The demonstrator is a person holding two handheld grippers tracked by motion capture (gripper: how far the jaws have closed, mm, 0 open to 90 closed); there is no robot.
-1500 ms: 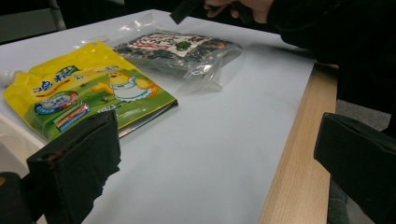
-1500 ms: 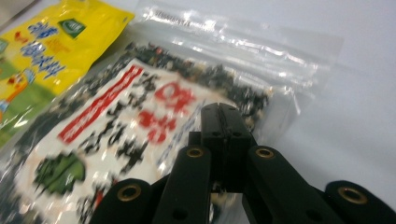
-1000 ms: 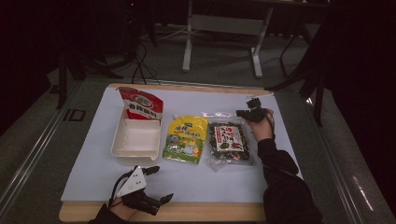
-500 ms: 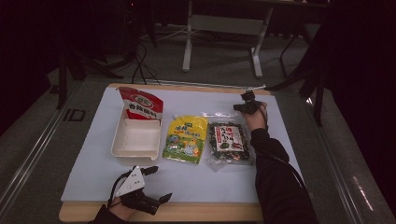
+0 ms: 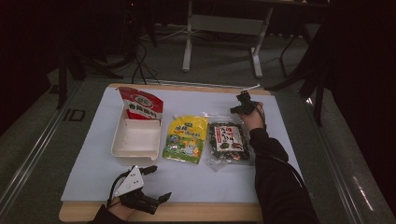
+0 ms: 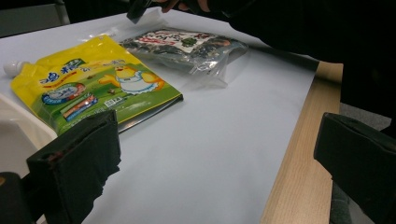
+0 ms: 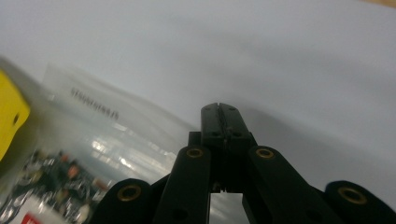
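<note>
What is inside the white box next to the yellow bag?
The white box looks empty; its pale bottom shows bare. A red snack bag stands at its far end, so the patch behind that bag is hidden.

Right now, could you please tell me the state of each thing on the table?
Right gripper: shut, empty, beside the clear bag's top edge.
Left gripper: open, empty.
White tray: empty.
Red packet: propped against the tray.
Yellow pouch: lying flat.
Clear bag: lying flat.

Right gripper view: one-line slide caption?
Right gripper, jaws shut, poised at the clear top edge of the dark snack bag.
</note>
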